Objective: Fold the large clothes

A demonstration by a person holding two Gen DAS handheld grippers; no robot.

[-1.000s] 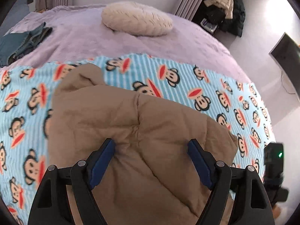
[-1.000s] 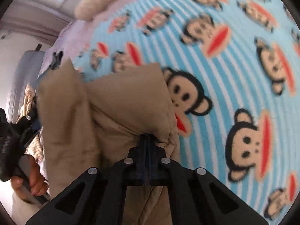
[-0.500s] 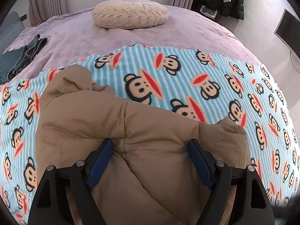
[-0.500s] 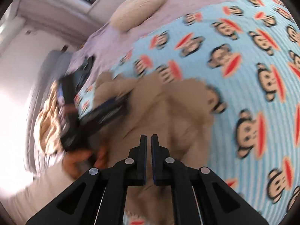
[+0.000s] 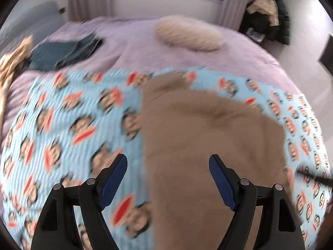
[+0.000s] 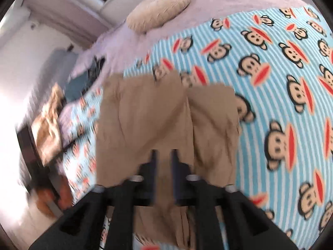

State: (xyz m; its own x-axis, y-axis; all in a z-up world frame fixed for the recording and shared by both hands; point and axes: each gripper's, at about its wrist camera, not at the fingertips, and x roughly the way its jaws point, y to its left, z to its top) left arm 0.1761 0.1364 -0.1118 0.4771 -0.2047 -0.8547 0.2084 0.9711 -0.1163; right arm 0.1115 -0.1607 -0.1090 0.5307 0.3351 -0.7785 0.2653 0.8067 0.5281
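Lying folded on the blue monkey-print blanket (image 5: 62, 137) that covers the near part of the bed (image 5: 145, 48), the tan padded garment (image 5: 208, 145) reads as a thick, roughly rectangular bundle with its long axis running away from the person toward the round cream cushion (image 5: 187, 33). The right gripper (image 6: 163, 158) hangs directly over the bundle's near end; its jaws have just been opening and now stand a narrow gap apart, with tan cloth behind them but nothing pinched between, as far as the blur allows. The left gripper (image 5: 167, 177) is spread wide and empty, straddling the bundle's left edge, so that its left finger sits over blanket and its right finger over cloth. Of the two, the right looks the nearer to the garment's middle and its central crease, while the left is better placed for the left border. In the right wrist view a seam or fold line runs lengthways down the bundle. Open blanket lies on both sides, widest on the right, with lavender bedcover beyond; the dark blue folded clothes (image 5: 66, 52) sit well apart at the far left, so I judge there is room to turn or shift the bundle either way.
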